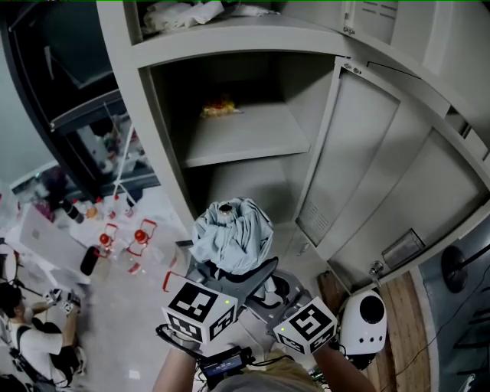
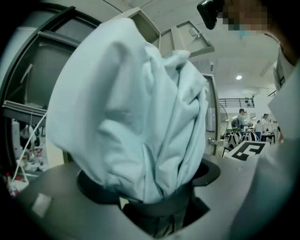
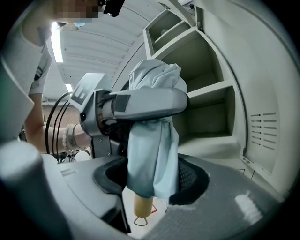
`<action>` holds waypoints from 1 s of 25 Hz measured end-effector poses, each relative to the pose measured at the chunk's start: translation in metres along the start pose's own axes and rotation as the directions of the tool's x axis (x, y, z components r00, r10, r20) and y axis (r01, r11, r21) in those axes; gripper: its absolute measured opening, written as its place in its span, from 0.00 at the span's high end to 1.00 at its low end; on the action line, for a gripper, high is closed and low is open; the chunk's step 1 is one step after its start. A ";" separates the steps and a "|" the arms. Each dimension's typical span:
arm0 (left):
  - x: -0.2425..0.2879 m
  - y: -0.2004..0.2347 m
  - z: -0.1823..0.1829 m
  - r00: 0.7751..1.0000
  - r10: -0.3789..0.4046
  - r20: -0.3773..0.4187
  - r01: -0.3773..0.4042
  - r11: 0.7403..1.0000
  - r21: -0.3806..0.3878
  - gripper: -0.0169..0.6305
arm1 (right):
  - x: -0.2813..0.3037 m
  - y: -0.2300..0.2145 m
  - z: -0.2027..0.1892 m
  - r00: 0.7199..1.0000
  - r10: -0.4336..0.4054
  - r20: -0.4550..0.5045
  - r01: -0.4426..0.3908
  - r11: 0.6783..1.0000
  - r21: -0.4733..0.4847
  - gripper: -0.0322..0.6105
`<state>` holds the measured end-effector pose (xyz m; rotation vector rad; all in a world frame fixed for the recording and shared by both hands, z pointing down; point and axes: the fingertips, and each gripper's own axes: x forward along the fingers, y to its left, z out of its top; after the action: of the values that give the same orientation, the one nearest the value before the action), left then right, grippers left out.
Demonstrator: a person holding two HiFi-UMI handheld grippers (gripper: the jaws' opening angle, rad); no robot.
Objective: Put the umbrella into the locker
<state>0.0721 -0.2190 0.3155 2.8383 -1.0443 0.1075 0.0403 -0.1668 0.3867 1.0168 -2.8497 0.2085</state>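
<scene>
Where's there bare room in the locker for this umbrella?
In the locker, the middle shelf is bare across front and right; only a small yellow item sits back left. The compartment under that shelf looks empty. Crowded: the top compartment, stuffed with crumpled white clutter.

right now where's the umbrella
Head view, lower centre: the umbrella stands upright before the open locker. It sits between the left gripper's open jaws, and the right gripper grips it near its wooden handle.

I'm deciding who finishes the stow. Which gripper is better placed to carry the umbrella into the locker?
The right gripper, likely. Its jaws clamp the umbrella above the wooden handle, facing the open locker. The left gripper stands wide around the cloth, not gripping.
</scene>
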 end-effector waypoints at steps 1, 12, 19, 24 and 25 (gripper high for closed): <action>0.000 0.001 -0.001 1.000 0.001 -0.001 -0.001 1.000 -0.003 0.29 | 0.001 0.000 -0.001 1.000 -0.001 -0.005 0.001 1.000 0.005 0.61; 0.001 0.009 -0.014 0.999 -0.042 -0.034 0.042 0.999 0.000 0.27 | 0.007 -0.003 -0.009 0.999 -0.013 -0.029 0.015 0.998 0.057 0.62; -0.002 0.014 -0.017 0.998 -0.039 -0.041 0.040 0.999 0.013 0.26 | 0.007 -0.020 -0.009 0.998 -0.046 -0.032 0.050 0.991 0.125 0.62; -0.004 0.023 -0.019 0.999 -0.007 -0.035 0.007 1.000 0.012 0.27 | 0.014 -0.024 -0.008 0.998 -0.043 -0.047 0.049 0.989 0.137 0.62; -0.005 0.025 -0.019 0.999 -0.001 -0.036 0.001 1.000 0.014 0.28 | 0.015 -0.025 -0.008 0.998 -0.042 -0.048 0.049 0.989 0.143 0.62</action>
<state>0.0511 -0.2323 0.3359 2.8386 -1.0389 0.1657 0.0447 -0.1940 0.3988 1.0868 -2.8018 0.4331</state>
